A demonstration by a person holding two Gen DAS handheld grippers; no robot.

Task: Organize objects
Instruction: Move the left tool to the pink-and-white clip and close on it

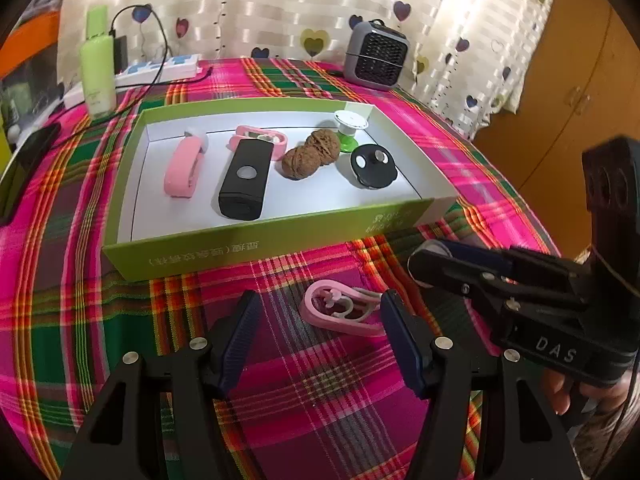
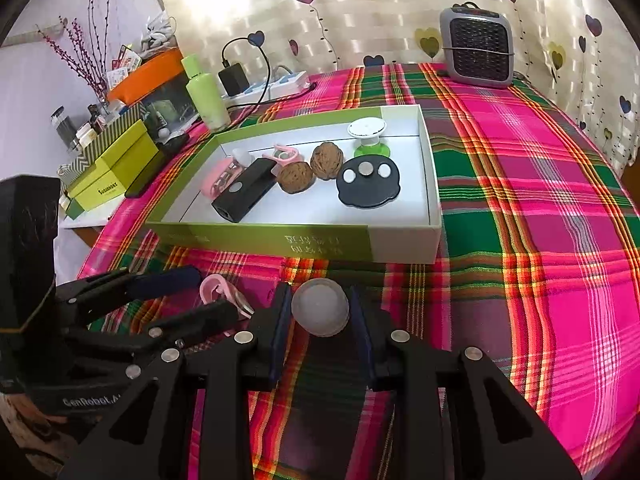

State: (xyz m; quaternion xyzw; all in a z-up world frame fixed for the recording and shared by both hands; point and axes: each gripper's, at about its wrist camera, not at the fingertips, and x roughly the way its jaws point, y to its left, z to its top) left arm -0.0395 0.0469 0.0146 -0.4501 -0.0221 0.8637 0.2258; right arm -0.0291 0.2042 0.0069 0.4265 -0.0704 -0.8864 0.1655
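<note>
A pink clip (image 1: 340, 312) lies on the plaid cloth between the fingers of my left gripper (image 1: 320, 334), close to the right finger; the jaws stand open around it without pressing. My right gripper (image 2: 320, 322) is shut on a whitish translucent ball (image 2: 320, 307), low over the cloth just in front of the box. The shallow green and white box (image 1: 280, 240) holds a pink strap (image 1: 182, 166), a black device (image 1: 244, 180), another pink clip (image 1: 260, 138), two walnuts (image 1: 310, 154), a green and white stand (image 1: 348, 128) and a black disc (image 1: 374, 166). The right gripper (image 1: 430, 258) reaches in from the right.
At the back stand a green bottle (image 1: 98, 68), a power strip (image 1: 160, 68) with a charger and cable, and a small grey heater (image 1: 376, 54). A dark phone (image 1: 28, 168) lies at the left edge. Green cartons (image 2: 116, 164) and clutter sit left of the table.
</note>
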